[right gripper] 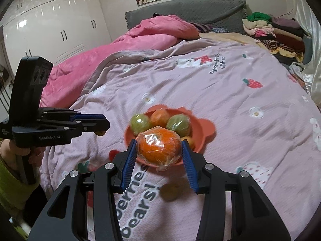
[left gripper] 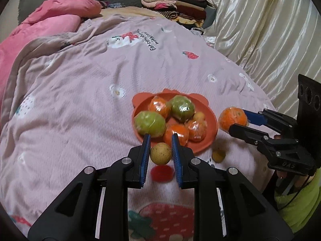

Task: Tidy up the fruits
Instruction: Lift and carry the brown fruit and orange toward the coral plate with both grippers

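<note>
An orange bowl (left gripper: 208, 141) (right gripper: 202, 130) sits on the bed, holding wrapped oranges (left gripper: 197, 128) and green fruits (left gripper: 149, 123). My left gripper (left gripper: 160, 152) is shut on a small yellow speckled fruit (left gripper: 161, 153), held above the blanket just before the bowl's near rim. My right gripper (right gripper: 159, 152) is shut on a plastic-wrapped orange (right gripper: 158, 145), held in the air at the bowl's near edge; it shows in the left wrist view (left gripper: 232, 119) to the right of the bowl. A small yellow-brown fruit (left gripper: 218, 155) (right gripper: 170, 190) lies on the blanket near the bowl.
The pink printed blanket (left gripper: 100, 80) covers the bed. A pink duvet (left gripper: 50, 20) lies at the far left, folded clothes (left gripper: 176, 6) are stacked at the head, and a cream satin curtain (left gripper: 260, 30) hangs on the right. White wardrobes (right gripper: 50, 24) stand beyond.
</note>
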Available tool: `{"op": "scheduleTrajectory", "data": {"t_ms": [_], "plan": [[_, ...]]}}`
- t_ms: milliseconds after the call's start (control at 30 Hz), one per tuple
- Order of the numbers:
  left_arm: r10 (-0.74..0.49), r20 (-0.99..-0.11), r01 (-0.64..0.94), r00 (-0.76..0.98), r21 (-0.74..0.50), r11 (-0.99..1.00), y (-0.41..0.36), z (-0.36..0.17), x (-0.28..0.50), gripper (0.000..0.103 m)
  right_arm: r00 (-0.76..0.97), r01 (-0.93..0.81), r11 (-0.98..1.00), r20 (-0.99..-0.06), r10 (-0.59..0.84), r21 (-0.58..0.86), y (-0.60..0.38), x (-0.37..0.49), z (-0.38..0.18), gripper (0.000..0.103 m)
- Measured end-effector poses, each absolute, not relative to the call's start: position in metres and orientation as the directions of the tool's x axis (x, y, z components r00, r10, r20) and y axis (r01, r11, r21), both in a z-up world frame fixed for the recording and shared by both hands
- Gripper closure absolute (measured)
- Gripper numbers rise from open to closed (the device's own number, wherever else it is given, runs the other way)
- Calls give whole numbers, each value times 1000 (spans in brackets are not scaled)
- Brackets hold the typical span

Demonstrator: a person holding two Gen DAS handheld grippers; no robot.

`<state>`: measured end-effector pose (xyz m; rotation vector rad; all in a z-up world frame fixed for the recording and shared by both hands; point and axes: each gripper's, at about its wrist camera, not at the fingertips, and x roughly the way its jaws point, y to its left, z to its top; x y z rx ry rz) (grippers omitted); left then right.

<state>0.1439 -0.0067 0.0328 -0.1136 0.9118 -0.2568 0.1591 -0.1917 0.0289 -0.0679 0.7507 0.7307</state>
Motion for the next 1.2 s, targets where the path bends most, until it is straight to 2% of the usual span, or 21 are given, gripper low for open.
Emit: {"op": "scheduleTrajectory", "data": {"t_ms": [500,1200], "plan": [[-281,-797,188,534,-212,959,-19,5,175,89,540,-597,785,-641,545,164,-196,199,40,60],[-274,-779,191,563,-199,961,-19,-6,183,88,542,-575,812,-696,472,103,-180,218,3,60]]}}
